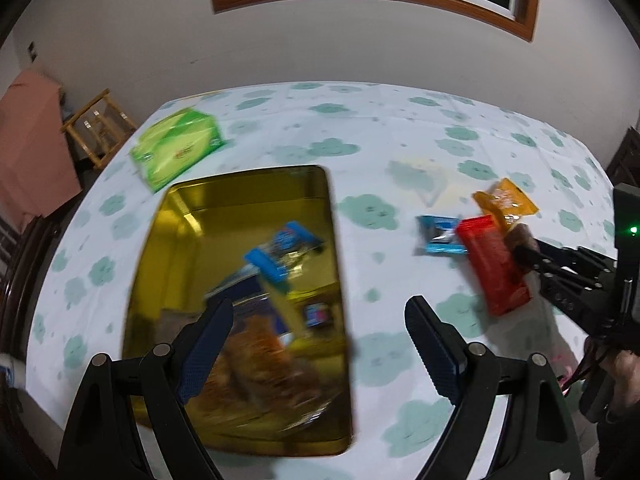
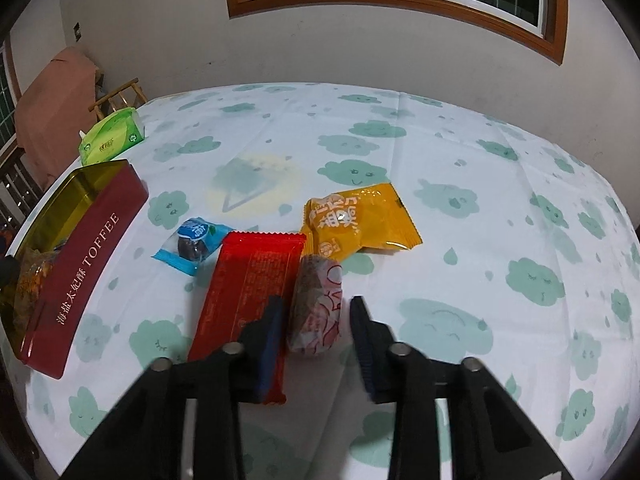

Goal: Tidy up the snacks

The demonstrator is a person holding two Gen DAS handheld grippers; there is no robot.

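Note:
A gold tin (image 1: 176,216) with red "TOFFEE" sides (image 2: 100,248) lies open at the table's left. It holds a blue packet (image 1: 280,256) and an orange-brown bag (image 1: 256,356), both blurred. My left gripper (image 1: 320,304) hangs open above the tin's right edge, with nothing between its fingers. On the cloth to the right lie a red packet (image 2: 252,288), a small blue candy (image 2: 196,242) and a yellow packet (image 2: 360,220). My right gripper (image 2: 316,300) is shut on a brown snack in a clear wrapper (image 2: 316,312), beside the red packet. The left wrist view shows that pinch (image 1: 524,252).
A green tissue pack (image 2: 110,140) lies at the far left corner behind the tin. The table wears a white cloth with teal clouds (image 2: 480,160). Beyond its left edge stand a wooden chair (image 1: 100,124) and something draped in pink (image 1: 32,152). A hand holds the right gripper (image 1: 624,376).

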